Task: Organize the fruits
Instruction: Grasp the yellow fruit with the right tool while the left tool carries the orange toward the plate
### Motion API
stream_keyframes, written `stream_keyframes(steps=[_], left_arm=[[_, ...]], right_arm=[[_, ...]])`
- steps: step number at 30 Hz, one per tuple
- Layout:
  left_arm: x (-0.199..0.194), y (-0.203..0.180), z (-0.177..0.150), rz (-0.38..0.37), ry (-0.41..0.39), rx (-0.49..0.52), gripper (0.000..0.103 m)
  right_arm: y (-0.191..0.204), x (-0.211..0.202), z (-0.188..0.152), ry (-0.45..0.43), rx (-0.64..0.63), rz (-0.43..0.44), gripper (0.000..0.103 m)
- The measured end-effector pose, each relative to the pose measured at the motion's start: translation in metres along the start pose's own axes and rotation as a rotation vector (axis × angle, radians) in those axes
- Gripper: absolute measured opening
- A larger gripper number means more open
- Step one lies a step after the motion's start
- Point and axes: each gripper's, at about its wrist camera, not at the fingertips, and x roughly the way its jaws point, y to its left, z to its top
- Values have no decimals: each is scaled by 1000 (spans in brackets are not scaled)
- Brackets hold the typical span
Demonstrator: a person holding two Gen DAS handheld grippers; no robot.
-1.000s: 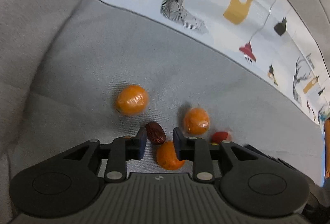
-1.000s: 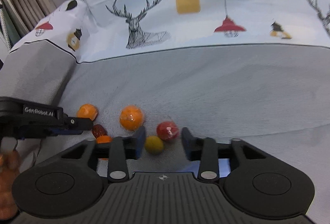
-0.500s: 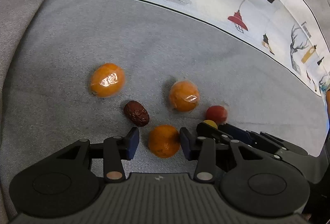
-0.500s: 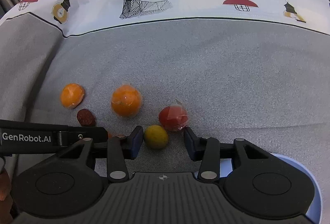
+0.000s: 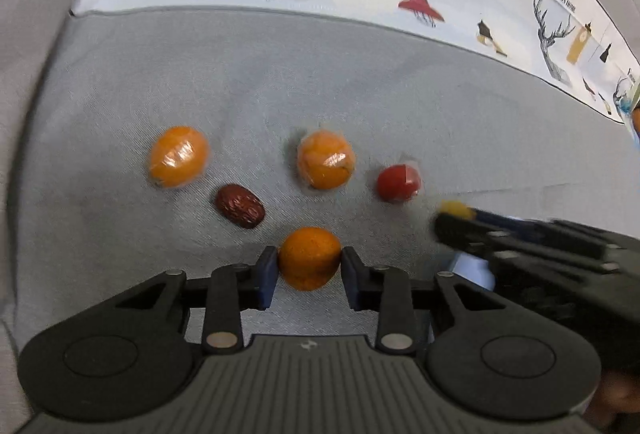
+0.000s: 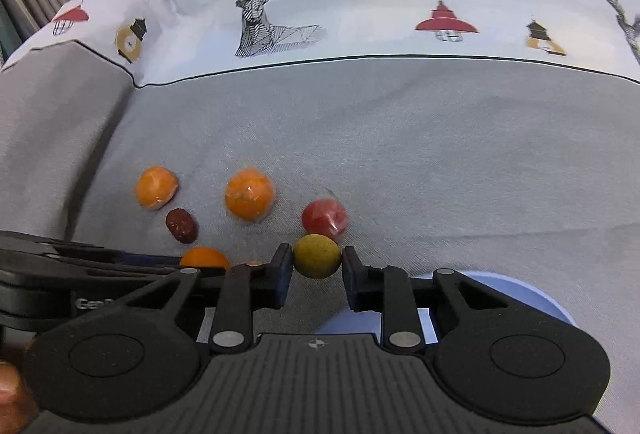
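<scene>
- Since a second ago: left gripper [image 5: 309,266] slid off the date [image 5: 240,205]; jaws now pinch the orange [image 5: 309,258].
- Right gripper [image 6: 316,266]: jaws touching the yellow fruit [image 6: 317,256] on the grey cloth [image 6: 400,154].
- Best lifted straight up, squeezing gently, then over to the blue plate [image 6: 520,298].

- "FASHION HOME" stands in dark capitals on the white printed cloth [image 6: 400,22], above the deer head.
- The same words, small and tilted, show on that cloth in the left wrist view.
- "Gen…", cut off, stands on the left gripper [image 5: 309,268] body.
</scene>
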Motion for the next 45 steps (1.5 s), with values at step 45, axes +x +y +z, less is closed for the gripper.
stream_keyframes(steps=[45], left_arm=[[-46, -83, -62, 157, -279, 310, 38]], right_arm=[[-80, -121, -69, -230, 94, -92, 28]])
